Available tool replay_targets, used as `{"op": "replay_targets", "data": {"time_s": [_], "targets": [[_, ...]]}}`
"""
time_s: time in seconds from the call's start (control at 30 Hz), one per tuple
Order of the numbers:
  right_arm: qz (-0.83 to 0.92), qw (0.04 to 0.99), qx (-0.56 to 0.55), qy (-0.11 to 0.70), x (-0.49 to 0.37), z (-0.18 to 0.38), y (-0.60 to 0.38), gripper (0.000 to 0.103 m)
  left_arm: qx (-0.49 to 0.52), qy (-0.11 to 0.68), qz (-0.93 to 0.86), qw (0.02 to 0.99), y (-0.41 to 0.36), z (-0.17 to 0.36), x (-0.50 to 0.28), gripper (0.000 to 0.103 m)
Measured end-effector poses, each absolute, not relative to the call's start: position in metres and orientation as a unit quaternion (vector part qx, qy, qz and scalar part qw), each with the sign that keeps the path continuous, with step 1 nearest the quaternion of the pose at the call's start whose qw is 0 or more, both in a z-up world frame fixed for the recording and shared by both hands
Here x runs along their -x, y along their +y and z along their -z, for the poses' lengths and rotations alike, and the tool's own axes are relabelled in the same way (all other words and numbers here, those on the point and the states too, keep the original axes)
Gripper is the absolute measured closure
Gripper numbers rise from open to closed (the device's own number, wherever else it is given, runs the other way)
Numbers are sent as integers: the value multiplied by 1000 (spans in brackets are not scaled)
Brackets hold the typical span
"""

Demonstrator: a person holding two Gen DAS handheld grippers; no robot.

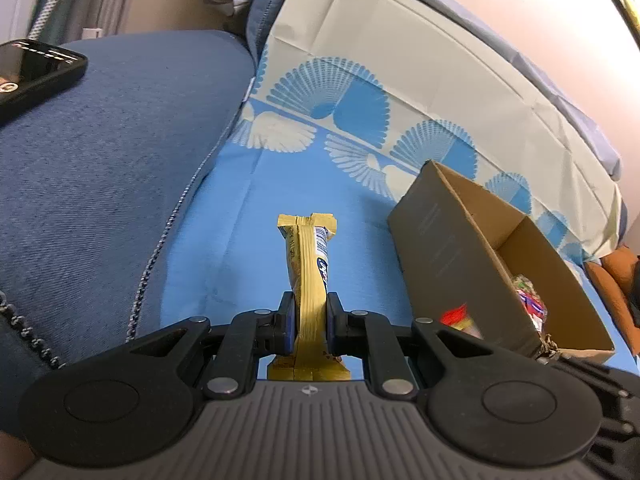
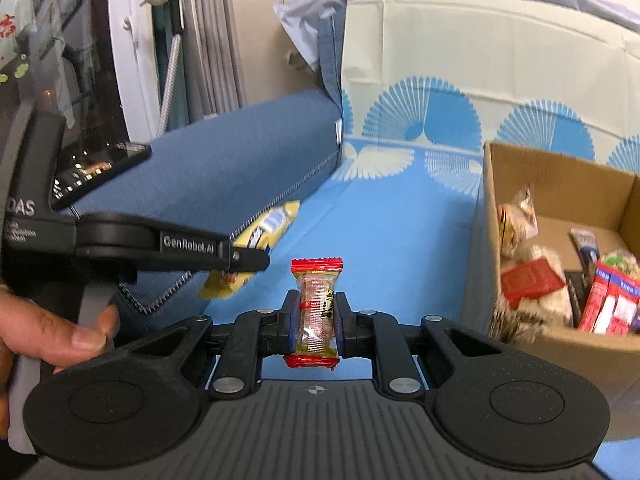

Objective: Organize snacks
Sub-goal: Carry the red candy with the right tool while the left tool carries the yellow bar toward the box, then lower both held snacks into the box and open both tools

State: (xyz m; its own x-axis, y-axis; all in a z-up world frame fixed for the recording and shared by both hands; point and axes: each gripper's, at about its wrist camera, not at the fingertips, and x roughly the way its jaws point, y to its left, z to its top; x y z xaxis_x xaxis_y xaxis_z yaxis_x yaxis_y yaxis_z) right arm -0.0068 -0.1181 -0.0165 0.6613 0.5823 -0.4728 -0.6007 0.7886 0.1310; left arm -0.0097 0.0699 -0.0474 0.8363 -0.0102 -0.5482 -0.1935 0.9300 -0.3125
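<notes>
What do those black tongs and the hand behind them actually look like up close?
Both are matte black plastic linkages with silver rivets, round hubs either side and a ribbed grey base bearing a small crosshair mark. The left tongs and right tongs have blue-edged pads. Seen side-on from the right wrist camera, the left one reads "GenRobot.AI" in white on a grey handle, gripped by a bare hand; no sleeve or cables show.

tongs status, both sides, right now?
Left tongs: shut on the yellow snack bar.
Right tongs: shut on the red-ended candy pack.
</notes>
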Motion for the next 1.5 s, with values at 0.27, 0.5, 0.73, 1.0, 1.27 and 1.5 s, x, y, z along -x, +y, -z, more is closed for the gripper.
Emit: {"op": "replay_targets", "data": {"time_s": [0.27, 0.5, 0.73, 1.0, 1.27, 1.5], "targets": [[-334, 917, 0, 218, 6, 0, -131, 85, 145, 324, -88, 931, 53, 36, 9, 87], [-336, 919, -24, 205, -1, -8, -143, 85, 131, 327, -97, 931, 39, 21, 6, 87], [-335, 922, -48, 191, -7, -16, -157, 85, 123, 317, -98, 935, 25, 2, 1, 87], [-315, 930, -80, 174, -16, -22, -177, 85, 109, 304, -85, 943, 0, -21, -12, 87], [-264, 946, -113, 149, -30, -28, -205, 85, 94, 286, -49, 952, -42, -47, -46, 87], [-200, 960, -141, 134, -50, -29, -238, 85, 81, 270, -5, 960, -91, -66, -99, 87]]}}
